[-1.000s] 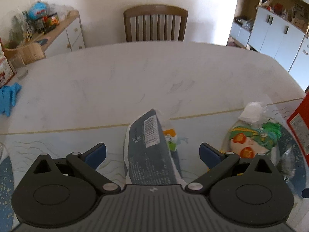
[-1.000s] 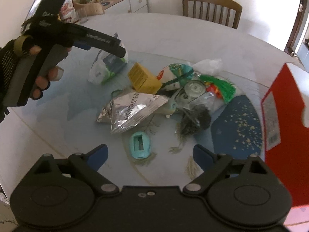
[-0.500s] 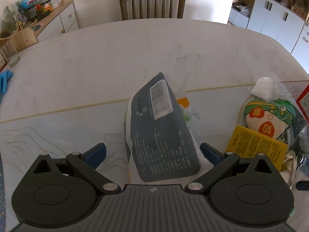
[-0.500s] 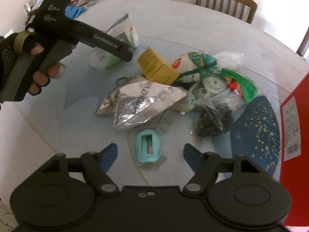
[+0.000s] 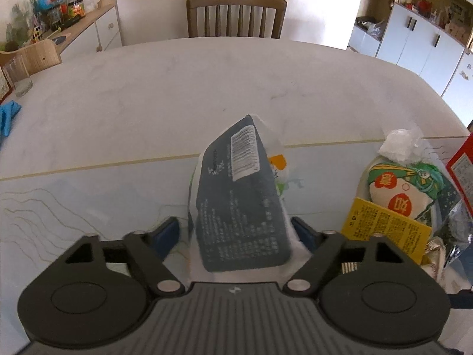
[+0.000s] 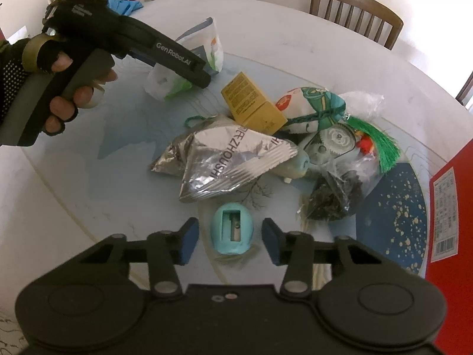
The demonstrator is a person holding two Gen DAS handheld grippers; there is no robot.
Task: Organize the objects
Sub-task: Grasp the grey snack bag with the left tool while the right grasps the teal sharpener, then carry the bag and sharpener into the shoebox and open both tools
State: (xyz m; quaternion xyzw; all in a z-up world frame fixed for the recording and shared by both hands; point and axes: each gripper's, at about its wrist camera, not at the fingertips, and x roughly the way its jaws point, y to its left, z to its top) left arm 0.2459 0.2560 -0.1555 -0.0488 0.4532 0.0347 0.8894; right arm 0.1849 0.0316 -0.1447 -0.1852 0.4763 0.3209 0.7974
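Note:
In the left wrist view, a white plastic packet with a dark grey label (image 5: 239,207) stands tilted between the blue pads of my left gripper (image 5: 235,233). Its jaws are closing, and a narrow gap shows at the left pad. From the right wrist view, the left gripper (image 6: 204,75) is held by a gloved hand (image 6: 56,68) and reaches over the same packet (image 6: 207,44). My right gripper (image 6: 230,241) straddles a teal pencil sharpener (image 6: 232,232) lying on the table. Its jaws are closing too, with gaps on both sides.
A pile lies right of the packet: a yellow box (image 6: 254,106), a silver foil pouch (image 6: 230,159), an embroidered sachet with a green tassel (image 6: 313,109) and a bag of dark bits (image 6: 334,195). A red carton (image 6: 449,207) stands at the right edge. A chair (image 5: 236,14) stands beyond the table.
Both grippers have narrowed their jaws. The left one came down closer around the packet. The right one moved in so that the sharpener now lies between its pads.

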